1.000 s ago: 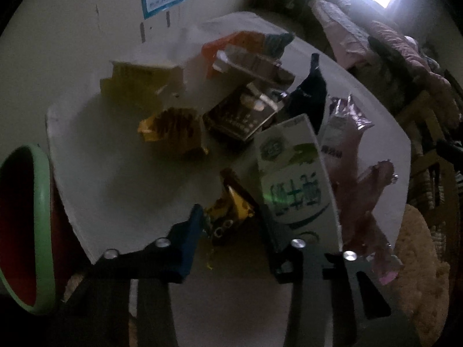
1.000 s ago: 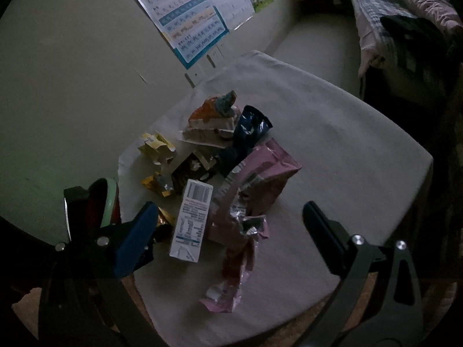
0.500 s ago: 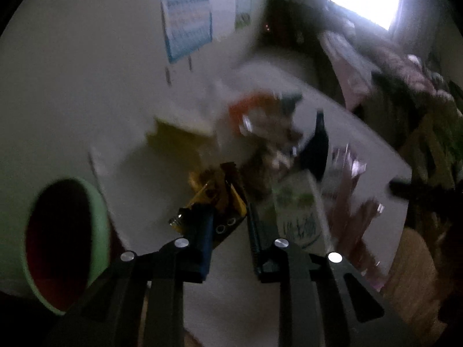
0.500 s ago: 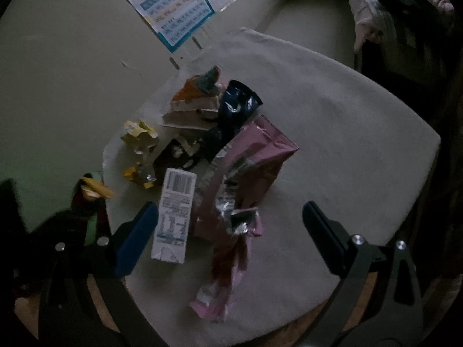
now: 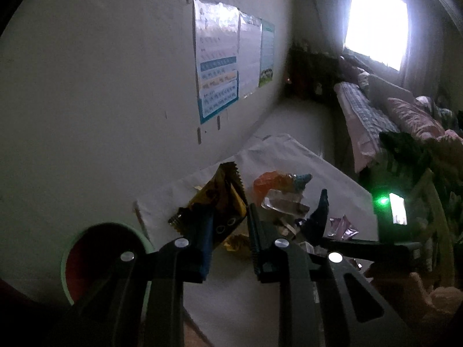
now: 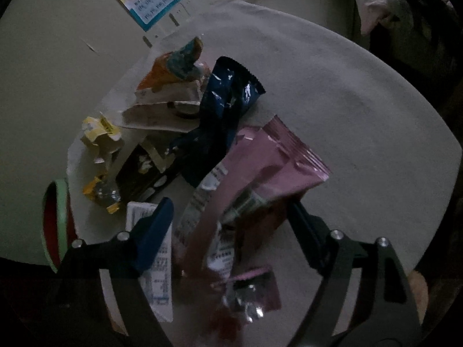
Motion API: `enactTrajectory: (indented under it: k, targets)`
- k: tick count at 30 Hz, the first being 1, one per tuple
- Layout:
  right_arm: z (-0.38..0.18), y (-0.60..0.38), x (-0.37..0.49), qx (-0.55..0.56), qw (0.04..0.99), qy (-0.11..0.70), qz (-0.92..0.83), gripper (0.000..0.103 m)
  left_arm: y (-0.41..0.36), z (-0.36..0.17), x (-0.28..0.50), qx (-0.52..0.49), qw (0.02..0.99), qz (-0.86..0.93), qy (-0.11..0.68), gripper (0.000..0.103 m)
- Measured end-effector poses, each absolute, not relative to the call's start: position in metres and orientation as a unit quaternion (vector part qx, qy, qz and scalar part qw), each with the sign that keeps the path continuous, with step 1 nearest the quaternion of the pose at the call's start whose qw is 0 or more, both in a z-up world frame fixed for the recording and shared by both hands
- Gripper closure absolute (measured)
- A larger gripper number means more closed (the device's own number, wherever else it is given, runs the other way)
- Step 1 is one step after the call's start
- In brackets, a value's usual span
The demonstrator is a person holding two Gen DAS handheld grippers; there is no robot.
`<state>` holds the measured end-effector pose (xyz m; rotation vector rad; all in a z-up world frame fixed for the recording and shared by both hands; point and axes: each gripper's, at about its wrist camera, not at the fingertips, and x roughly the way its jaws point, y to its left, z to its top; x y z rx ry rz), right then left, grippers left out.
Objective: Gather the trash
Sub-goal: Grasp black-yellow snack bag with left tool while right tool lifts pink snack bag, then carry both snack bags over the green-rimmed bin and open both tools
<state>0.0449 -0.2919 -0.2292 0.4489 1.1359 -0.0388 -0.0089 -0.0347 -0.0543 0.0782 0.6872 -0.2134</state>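
Crinkled yellow foil wrapper (image 5: 222, 199) has been lifted off the table (image 6: 361, 121), pinched in the left gripper (image 5: 228, 231). Right gripper (image 6: 231, 219) jaws, just narrowed yet still wide, are lowered around the glossy pink pouch (image 6: 260, 173), unpressed.

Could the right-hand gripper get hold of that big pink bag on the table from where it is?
Probably yes. The right gripper has its jaws spread to either side of the pink bag, which lies on top of the pile with nothing covering it. Its jaws have just been closing around the bag but do not yet pinch it.
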Motion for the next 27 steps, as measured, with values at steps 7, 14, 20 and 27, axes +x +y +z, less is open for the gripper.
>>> enactTrajectory:
  k: [7,14,20,27]
  targets:
    - [-0.237,-0.290,0.047,0.210,0.815,0.539,-0.027,0.037,-0.029,-0.052,-0.011,0.030,0.938,-0.102,0.331,0.083]
    - [-0.230,-0.289,0.045,0.217,0.819,0.531,-0.018,0.069,-0.022,-0.055,-0.011,0.021,0.937,-0.095,0.334,0.083]
    - [-0.213,-0.299,0.035,0.234,0.829,0.507,-0.017,0.071,-0.021,-0.055,-0.010,0.017,0.937,-0.092,0.335,0.083]
    - [-0.168,-0.315,0.020,0.242,0.863,0.442,-0.026,0.071,-0.021,-0.055,-0.010,0.018,0.937,-0.093,0.336,0.083]
